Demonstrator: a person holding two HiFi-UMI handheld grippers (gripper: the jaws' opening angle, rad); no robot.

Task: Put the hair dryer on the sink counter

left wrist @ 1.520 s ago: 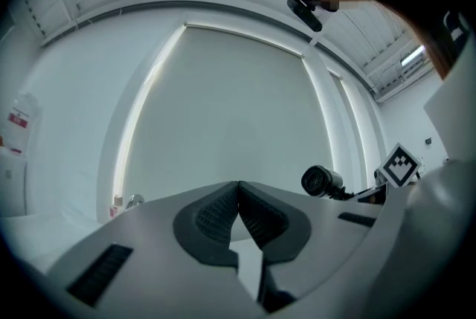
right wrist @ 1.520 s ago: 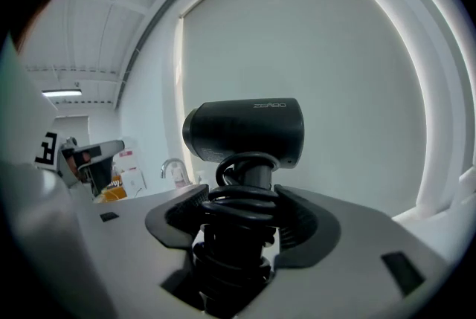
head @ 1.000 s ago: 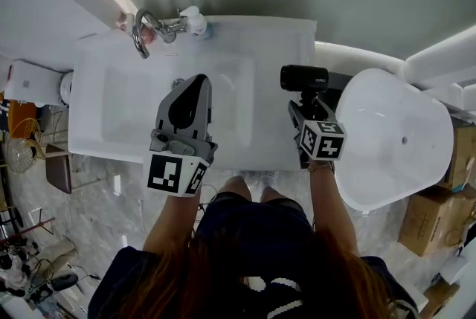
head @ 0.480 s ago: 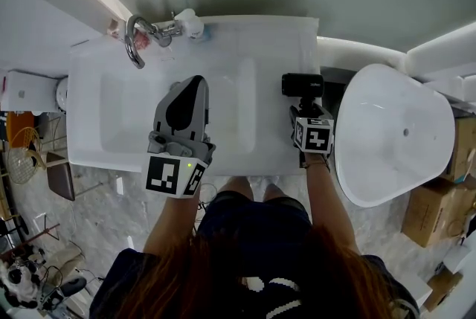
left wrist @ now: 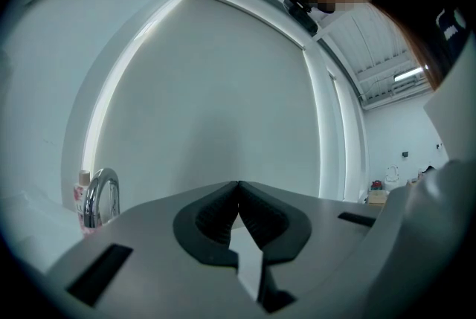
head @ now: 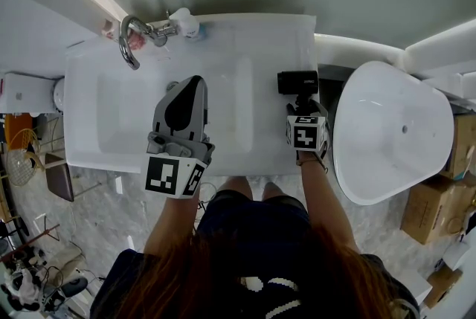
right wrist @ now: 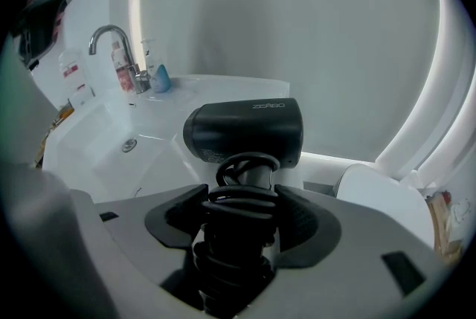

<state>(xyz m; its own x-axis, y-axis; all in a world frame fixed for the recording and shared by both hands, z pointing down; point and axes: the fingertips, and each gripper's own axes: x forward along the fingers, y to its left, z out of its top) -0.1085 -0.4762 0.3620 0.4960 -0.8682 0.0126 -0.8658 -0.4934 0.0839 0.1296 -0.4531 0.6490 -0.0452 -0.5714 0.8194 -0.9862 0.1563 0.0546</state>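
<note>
A black hair dryer (head: 297, 82) hangs over the right end of the white sink counter (head: 275, 42); whether it touches the counter I cannot tell. My right gripper (head: 301, 106) is shut on its handle, which has the black cord wound round it. In the right gripper view the dryer's barrel (right wrist: 245, 131) lies crosswise above the right gripper (right wrist: 242, 198), and both pads press the wrapped handle. My left gripper (head: 195, 82) hovers over the basin (head: 119, 113). Seen in its own view, the left gripper (left wrist: 238, 187) is shut with nothing in it.
A chrome faucet (head: 128, 42) with small bottles (right wrist: 123, 61) beside it stands at the counter's back left. A large white tub (head: 394, 131) sits just right of the counter. Cardboard boxes (head: 431, 213) lie on the floor at the far right. A wall is behind.
My right gripper has shifted a little left with the hair dryer, bringing it further over the counter's right end. The left gripper has stayed nearly still.
</note>
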